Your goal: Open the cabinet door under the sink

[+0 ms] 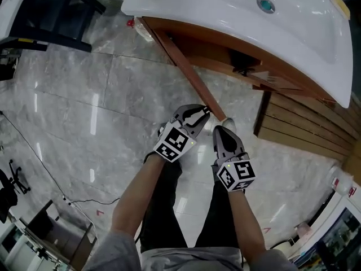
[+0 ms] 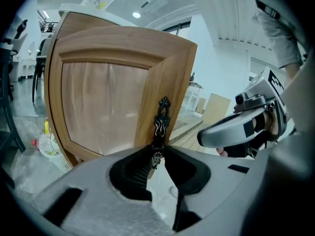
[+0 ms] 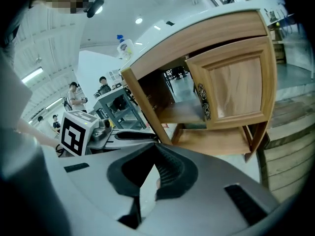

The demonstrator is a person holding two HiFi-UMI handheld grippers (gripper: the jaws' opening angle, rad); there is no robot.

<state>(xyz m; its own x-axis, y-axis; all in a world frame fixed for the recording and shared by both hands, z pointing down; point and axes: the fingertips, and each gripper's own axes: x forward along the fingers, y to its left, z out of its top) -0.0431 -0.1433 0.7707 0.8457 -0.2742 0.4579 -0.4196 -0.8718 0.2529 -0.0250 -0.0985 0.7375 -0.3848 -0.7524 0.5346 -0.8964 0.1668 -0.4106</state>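
While the left gripper (image 2: 157, 155) is pinched on the lower tip of one dark, ornate handle (image 2: 161, 119), the cabinet door (image 2: 103, 102) that carries the handle stands swung out straight ahead of it, rising upright from just past the jaw tips. The two jaws close in on the handle from either side, their ribbed pads against the metal.

Just to the right of it, the right gripper (image 3: 153, 154) holds nothing. Its two jaws taper until their tips meet, and only pale floor (image 1: 84, 95) shows through the wedge behind them. The two grippers sit side by side, apart.

Ahead of the right gripper and above it stands one wooden cabinet (image 3: 197, 36) with two doors. One is the open door in the left gripper's hold. The second door (image 3: 236, 87), up and to the right of the right gripper, sits only slightly ajar and bears a second handle (image 3: 202, 102) of the same dark pattern. Between the two doors the inside is exposed, with one shelf (image 3: 179, 113) visible.

One white sink (image 1: 237, 21) with a single drain (image 1: 265, 4) caps the cabinet, beyond both grippers. One bottle (image 3: 125, 46) stands on top, up and to the left of the right gripper. At least two people (image 3: 74, 98) stand far off beyond the left gripper.
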